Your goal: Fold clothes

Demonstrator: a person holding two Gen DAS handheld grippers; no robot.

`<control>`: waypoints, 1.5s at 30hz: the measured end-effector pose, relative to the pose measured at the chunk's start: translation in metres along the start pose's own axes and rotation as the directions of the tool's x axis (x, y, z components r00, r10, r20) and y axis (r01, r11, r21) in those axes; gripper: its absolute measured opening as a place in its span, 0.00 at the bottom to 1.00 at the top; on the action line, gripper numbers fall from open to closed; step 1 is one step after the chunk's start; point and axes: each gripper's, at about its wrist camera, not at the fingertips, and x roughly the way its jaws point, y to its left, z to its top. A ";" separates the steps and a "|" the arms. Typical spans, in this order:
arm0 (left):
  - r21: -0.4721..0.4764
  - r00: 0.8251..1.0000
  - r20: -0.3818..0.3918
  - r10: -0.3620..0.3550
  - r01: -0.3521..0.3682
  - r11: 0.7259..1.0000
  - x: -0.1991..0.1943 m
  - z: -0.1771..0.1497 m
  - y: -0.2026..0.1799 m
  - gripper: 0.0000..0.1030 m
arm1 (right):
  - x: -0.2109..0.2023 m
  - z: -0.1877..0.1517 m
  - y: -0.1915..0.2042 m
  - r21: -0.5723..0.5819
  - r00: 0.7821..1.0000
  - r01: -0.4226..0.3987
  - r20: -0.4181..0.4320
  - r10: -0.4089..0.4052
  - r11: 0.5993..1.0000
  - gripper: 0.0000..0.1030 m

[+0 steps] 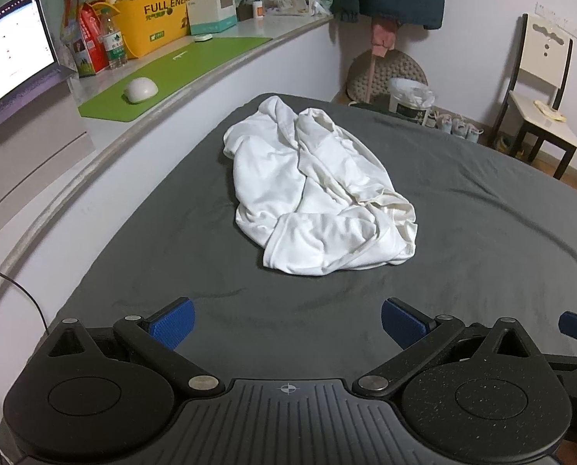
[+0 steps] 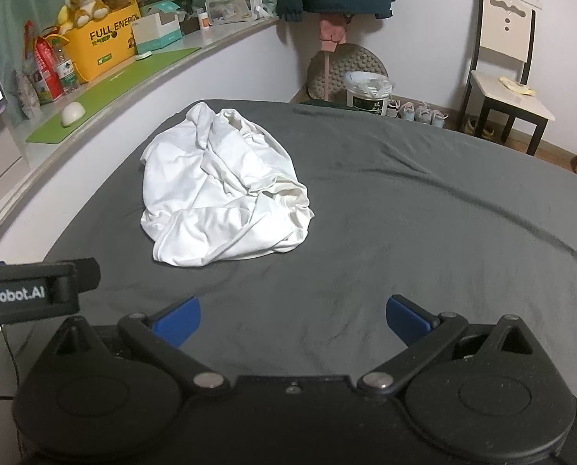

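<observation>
A crumpled white garment point(image 1: 319, 190) lies in a heap on the dark grey bed sheet point(image 1: 482, 232). My left gripper point(image 1: 287, 323) hovers over the near part of the bed, short of the heap, open with nothing between its blue pads point(image 1: 174, 323). In the right wrist view the same white garment point(image 2: 222, 190) lies ahead and to the left. My right gripper point(image 2: 293, 321) is also open and holds nothing, above bare grey sheet point(image 2: 424, 213). The left gripper's body point(image 2: 25, 290) shows at the left edge of that view.
A curved ledge point(image 1: 211, 73) along the bed's left side carries a laptop point(image 1: 13, 54), a white mouse point(image 1: 140, 90) on a green mat, a yellow box point(image 1: 157, 19) and cartons. Beyond the bed's far edge stand a chair point(image 1: 540, 97), a bin point(image 1: 410, 102) and shoes.
</observation>
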 end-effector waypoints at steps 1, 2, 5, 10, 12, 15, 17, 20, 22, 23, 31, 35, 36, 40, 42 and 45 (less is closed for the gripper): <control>-0.001 1.000 -0.003 -0.001 0.001 1.000 0.001 0.000 0.000 1.00 | 0.000 0.000 0.000 -0.001 1.000 -0.001 0.000 0.001 1.000 1.00; -0.002 1.000 -0.006 -0.001 0.001 1.000 0.002 0.000 -0.001 1.00 | 0.001 0.001 0.000 -0.003 1.000 -0.001 0.000 0.001 1.000 1.00; -0.007 1.000 -0.007 0.000 0.000 1.000 0.003 -0.001 -0.001 1.00 | 0.002 0.002 0.001 -0.005 1.000 -0.002 -0.002 0.002 1.000 1.00; -0.006 1.000 -0.010 0.004 -0.004 1.000 0.007 0.000 -0.002 1.00 | 0.006 0.002 0.002 -0.001 1.000 -0.003 -0.010 0.003 1.000 1.00; -0.009 1.000 -0.014 0.004 -0.004 1.000 0.009 0.000 -0.002 1.00 | 0.008 0.002 0.002 0.000 1.000 -0.004 -0.015 0.004 1.000 1.00; -0.014 1.000 -0.019 0.003 -0.004 1.000 0.013 0.000 -0.001 1.00 | 0.012 0.002 0.003 -0.001 1.000 -0.006 -0.023 0.006 1.000 1.00; -0.021 1.000 -0.018 0.002 -0.003 1.000 0.017 -0.001 0.000 1.00 | 0.015 0.001 0.003 -0.003 1.000 -0.007 -0.028 0.007 1.000 1.00; -0.040 1.000 -0.010 0.000 0.000 0.999 0.025 -0.002 0.004 1.00 | 0.020 0.001 0.004 -0.007 0.999 -0.014 -0.033 0.014 1.000 1.00; -0.060 0.999 0.018 -0.028 0.029 0.998 0.031 -0.003 0.008 1.00 | 0.024 0.000 0.005 -0.013 0.999 -0.030 -0.031 0.029 0.999 1.00; -0.065 0.998 0.031 -0.052 0.054 0.996 0.036 -0.004 0.011 1.00 | 0.027 0.000 0.005 -0.019 0.999 -0.045 -0.029 0.045 0.999 1.00; -0.170 0.985 0.054 -0.163 0.170 0.971 0.083 -0.012 0.037 1.00 | 0.087 -0.002 0.016 -0.209 0.994 -0.073 0.063 0.087 0.975 1.00; -0.229 0.982 0.118 -0.147 0.171 0.958 0.101 -0.017 0.046 1.00 | 0.147 0.009 0.010 -0.163 0.995 -0.061 0.072 0.073 0.985 1.00; -0.227 0.984 0.119 -0.135 0.160 0.961 0.106 -0.017 0.047 1.00 | 0.162 0.013 0.007 -0.138 0.993 -0.080 0.075 0.091 0.987 1.00; -0.206 0.994 0.095 -0.056 0.074 0.976 0.125 -0.015 0.046 1.00 | 0.208 0.032 0.010 -0.054 0.983 -0.176 0.049 0.179 0.983 0.99; -0.197 0.995 0.078 -0.055 0.070 0.978 0.131 -0.013 0.045 1.00 | 0.229 0.042 0.014 -0.016 0.980 -0.196 0.025 0.196 0.980 0.86; -0.187 0.996 0.053 -0.077 0.086 0.979 0.139 -0.009 0.044 1.00 | 0.258 0.051 0.021 0.037 0.984 -0.165 -0.066 0.167 0.986 0.39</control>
